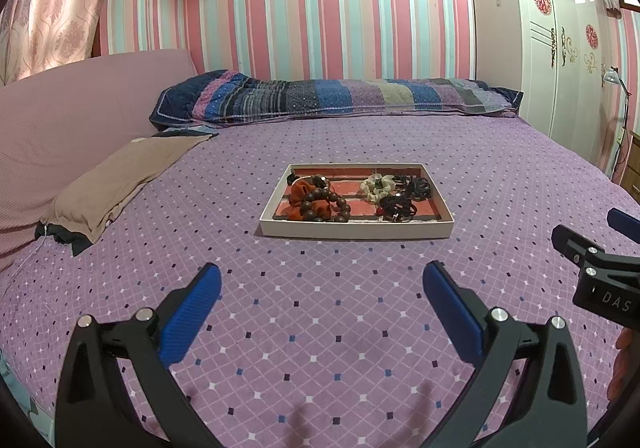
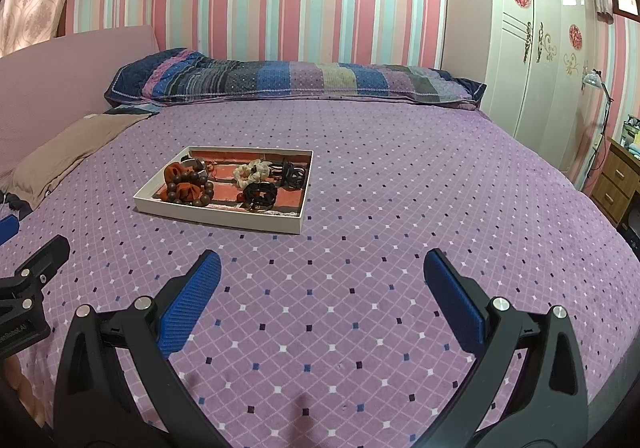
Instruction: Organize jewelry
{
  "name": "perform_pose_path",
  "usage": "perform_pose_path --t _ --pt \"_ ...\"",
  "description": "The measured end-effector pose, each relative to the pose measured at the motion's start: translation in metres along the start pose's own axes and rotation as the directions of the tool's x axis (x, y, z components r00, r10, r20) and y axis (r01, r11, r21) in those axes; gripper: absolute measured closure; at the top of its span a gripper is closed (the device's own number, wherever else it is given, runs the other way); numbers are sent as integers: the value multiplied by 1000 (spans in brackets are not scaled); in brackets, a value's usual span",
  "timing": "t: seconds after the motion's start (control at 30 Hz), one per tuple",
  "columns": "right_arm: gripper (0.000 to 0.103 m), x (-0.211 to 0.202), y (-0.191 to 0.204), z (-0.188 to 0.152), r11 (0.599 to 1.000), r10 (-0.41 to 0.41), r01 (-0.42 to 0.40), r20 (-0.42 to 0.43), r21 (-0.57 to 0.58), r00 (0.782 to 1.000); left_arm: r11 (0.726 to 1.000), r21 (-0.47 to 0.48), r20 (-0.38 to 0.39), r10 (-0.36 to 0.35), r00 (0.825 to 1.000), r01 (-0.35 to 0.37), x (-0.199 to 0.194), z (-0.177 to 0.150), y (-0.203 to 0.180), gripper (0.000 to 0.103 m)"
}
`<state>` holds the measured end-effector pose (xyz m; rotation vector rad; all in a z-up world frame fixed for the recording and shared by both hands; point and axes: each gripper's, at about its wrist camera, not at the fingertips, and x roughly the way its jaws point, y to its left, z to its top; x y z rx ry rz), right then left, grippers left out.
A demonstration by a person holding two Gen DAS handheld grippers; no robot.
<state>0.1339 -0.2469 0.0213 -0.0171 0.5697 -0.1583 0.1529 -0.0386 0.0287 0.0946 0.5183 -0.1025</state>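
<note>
A shallow white tray [image 1: 356, 229] with a red inside lies mid-bed, holding an orange scrunchie [image 1: 306, 197], a brown bead bracelet [image 1: 326, 204], a cream scrunchie [image 1: 376, 186] and black hair ties [image 1: 400, 206]. My left gripper [image 1: 322, 280] stands open, empty, well short of the tray's near wall. In the right wrist view the same tray [image 2: 218, 217] lies ahead to the left, with the bracelet [image 2: 190, 188] and black ties [image 2: 260, 196] inside. My right gripper [image 2: 322, 268] is open and empty over bare bedspread. Each gripper shows at the other view's edge.
A purple diamond-patterned bedspread [image 1: 320, 328] covers the bed. A striped patchwork pillow [image 1: 332, 96] lies along the headboard wall, a brown cushion [image 1: 116, 180] at the left. A white wardrobe [image 2: 536, 48] and a wooden drawer unit [image 2: 616, 184] stand at the right.
</note>
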Motion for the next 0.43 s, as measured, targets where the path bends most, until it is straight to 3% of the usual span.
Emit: perform_pose_path --t 0.43 --pt "4 3 1 0 1000 5 -5 -7 1 1000 1000 26 0 15 1000 -15 -2 -1 -6 4"
